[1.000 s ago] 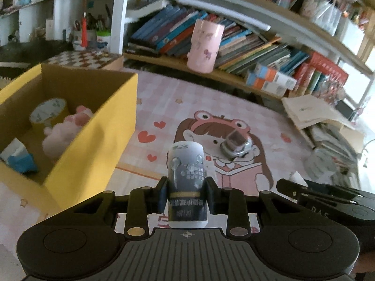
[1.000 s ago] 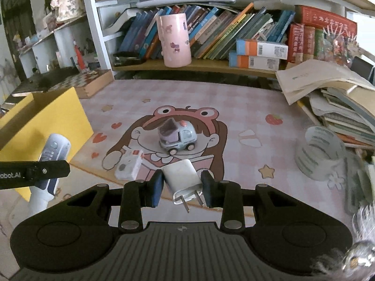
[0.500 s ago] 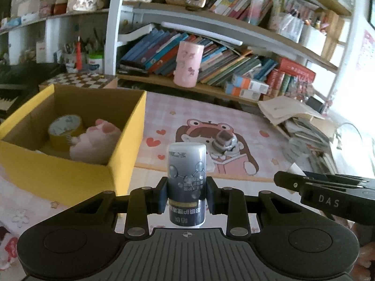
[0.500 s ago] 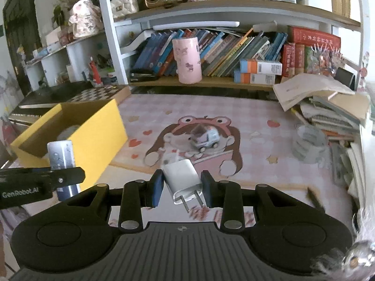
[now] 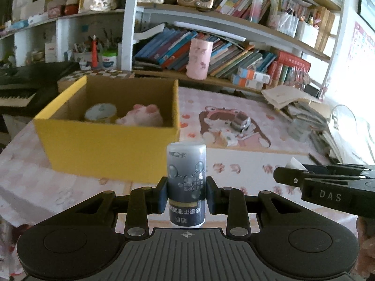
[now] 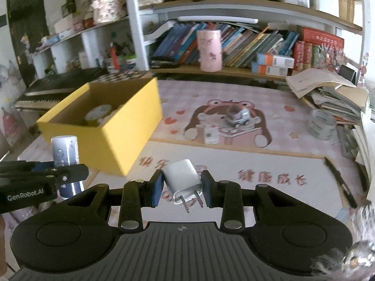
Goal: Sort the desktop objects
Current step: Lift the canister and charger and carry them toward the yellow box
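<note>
**Yellow box ahead, both loads in the air**

Yellow cardboard, open at the top: the box (image 5: 105, 145) near the desk's left edge, already holding a roll of tape (image 5: 100, 114) and a pink plush toy (image 5: 140, 117). Carry step in hand, by the look of it, with both items lifted clear of the desk (image 6: 281, 164) and short of the box.

Left gripper (image 5: 186, 193) with jaws closed snugly on a grey-blue bottle (image 5: 186, 175), upright, its cap end toward the box's near wall. Right gripper (image 6: 180, 185) with jaws clamped on a white charger (image 6: 182, 180), tilted, prongs pointing down and toward the camera.

Next move, probably: up and over the near wall, then a release above free space inside (little of it visible beside the plush and the tape). Bottle first or charger first, impossible to say. Need for enough height to clear the rim, and for room between the two grippers, now side by side.

Still out on the pink cartoon mat (image 6: 234, 126), toward the middle of the desk: a small toy car (image 6: 236, 117) and a small white gadget (image 6: 211, 135) just in front of it. Clear tape rolls (image 6: 321, 124) and a stack of books (image 6: 339, 98) by the right edge. A pink cup (image 6: 209, 50) on the low shelf along the far edge. Nothing standing directly between the grippers and the box apart from its own wall.
</note>
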The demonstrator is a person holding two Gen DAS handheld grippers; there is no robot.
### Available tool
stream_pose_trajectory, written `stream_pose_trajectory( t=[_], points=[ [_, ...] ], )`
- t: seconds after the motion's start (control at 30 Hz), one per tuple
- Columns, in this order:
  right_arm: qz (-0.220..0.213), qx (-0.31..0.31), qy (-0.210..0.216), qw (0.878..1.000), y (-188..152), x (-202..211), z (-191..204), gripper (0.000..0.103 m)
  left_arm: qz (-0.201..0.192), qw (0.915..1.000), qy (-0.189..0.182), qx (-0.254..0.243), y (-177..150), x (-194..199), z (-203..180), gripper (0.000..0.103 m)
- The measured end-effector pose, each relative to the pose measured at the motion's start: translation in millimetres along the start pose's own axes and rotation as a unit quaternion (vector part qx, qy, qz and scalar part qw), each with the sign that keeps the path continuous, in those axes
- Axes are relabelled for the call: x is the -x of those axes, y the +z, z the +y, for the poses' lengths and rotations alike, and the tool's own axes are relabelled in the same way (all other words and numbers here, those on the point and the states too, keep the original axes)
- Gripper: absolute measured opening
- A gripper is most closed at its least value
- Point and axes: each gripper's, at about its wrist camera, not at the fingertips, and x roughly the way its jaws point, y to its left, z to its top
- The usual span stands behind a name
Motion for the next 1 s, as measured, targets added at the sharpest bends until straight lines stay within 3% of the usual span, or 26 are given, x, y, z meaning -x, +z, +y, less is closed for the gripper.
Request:
stream_pose_trajectory(
  t=[0.57,1.0],
  points=[
    [0.029,-0.009,0.02,0.999,-48.9,19.7,90.7,0.032,0.022,0.9998,-0.001,0.002,-48.1,56.7,67.7,0.031],
    [0.052,-0.011,0.043,0.998,-58.9,19.1,123.6,0.032,0.028,0.9991,0.013,0.028,-62.1,76.6,99.4,0.031]
  ],
)
